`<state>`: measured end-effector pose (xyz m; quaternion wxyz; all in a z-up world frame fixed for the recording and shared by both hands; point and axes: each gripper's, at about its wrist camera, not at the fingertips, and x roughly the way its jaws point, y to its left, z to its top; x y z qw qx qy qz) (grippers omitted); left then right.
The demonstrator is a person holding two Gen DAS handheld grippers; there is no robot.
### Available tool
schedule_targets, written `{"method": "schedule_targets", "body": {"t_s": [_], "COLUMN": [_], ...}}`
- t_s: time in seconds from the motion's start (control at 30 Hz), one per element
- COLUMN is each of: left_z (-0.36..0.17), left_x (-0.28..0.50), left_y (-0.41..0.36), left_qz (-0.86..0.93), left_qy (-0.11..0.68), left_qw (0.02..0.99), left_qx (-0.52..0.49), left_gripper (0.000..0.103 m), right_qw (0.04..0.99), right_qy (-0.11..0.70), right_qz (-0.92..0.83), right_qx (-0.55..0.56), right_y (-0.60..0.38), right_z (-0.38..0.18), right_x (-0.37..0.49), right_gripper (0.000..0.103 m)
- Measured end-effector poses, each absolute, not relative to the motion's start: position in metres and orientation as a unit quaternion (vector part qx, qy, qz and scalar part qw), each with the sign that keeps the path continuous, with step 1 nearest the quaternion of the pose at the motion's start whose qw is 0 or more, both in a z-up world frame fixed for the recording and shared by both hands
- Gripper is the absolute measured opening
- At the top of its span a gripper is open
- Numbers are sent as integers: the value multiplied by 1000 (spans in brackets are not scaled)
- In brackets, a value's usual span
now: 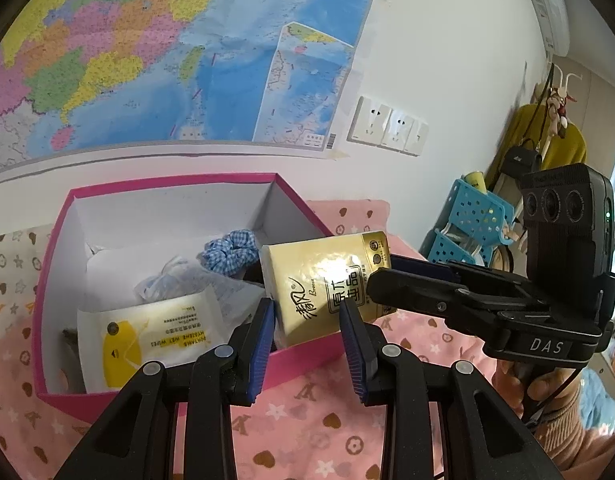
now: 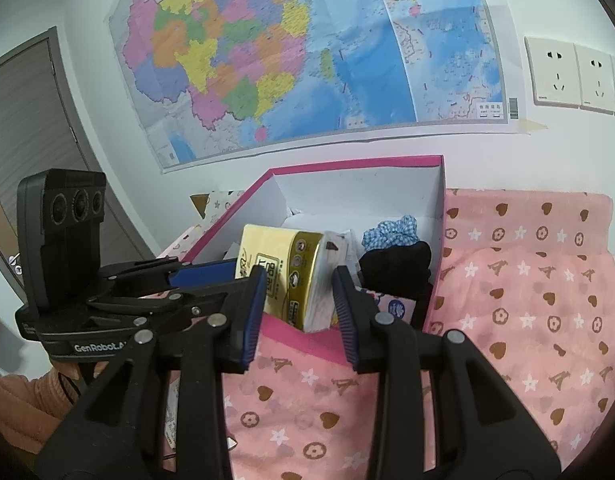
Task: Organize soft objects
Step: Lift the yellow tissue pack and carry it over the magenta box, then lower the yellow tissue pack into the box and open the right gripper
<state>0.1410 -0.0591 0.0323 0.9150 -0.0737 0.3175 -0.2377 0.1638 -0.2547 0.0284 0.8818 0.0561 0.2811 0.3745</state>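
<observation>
left gripper [image 1: 307, 344]: jaws apart, blue pads either side of the tissue pack's lower end, contact unclear
tissue pack [image 1: 327, 284]: yellow, tilted, leaning over near rim of pink box [image 1: 51, 264]
right gripper [image 1: 381, 272]: enters from right, fingers at the pack's right end
in box: wet wipes pack [image 1: 147, 340], blue checked scrunchie [image 1: 231, 250]
under box: pink patterned cloth [image 1: 307, 420]

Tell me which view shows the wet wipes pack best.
Left wrist view: the wet wipes pack lies label-up in the pink box, print readable. In the right wrist view the tissue pack and box wall hide it; I can't pick it out there.
</observation>
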Motion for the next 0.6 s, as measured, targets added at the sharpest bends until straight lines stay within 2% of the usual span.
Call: {"method": "schedule_targets", "body": {"t_s": [0.6], "left_z": [26], "left_x": [169], "left_y": [-62], "left_qz": [-224], "left_qy": [329], "left_qw": [915], "left_qx": [-72], "left_gripper": [32], "right_qw": [883], "right_qy": [282], "right_qz": [371], "right_qx": [57], "right_y": [-252], "right_z": [33], "right_x": [187], "right_gripper": [37]}}
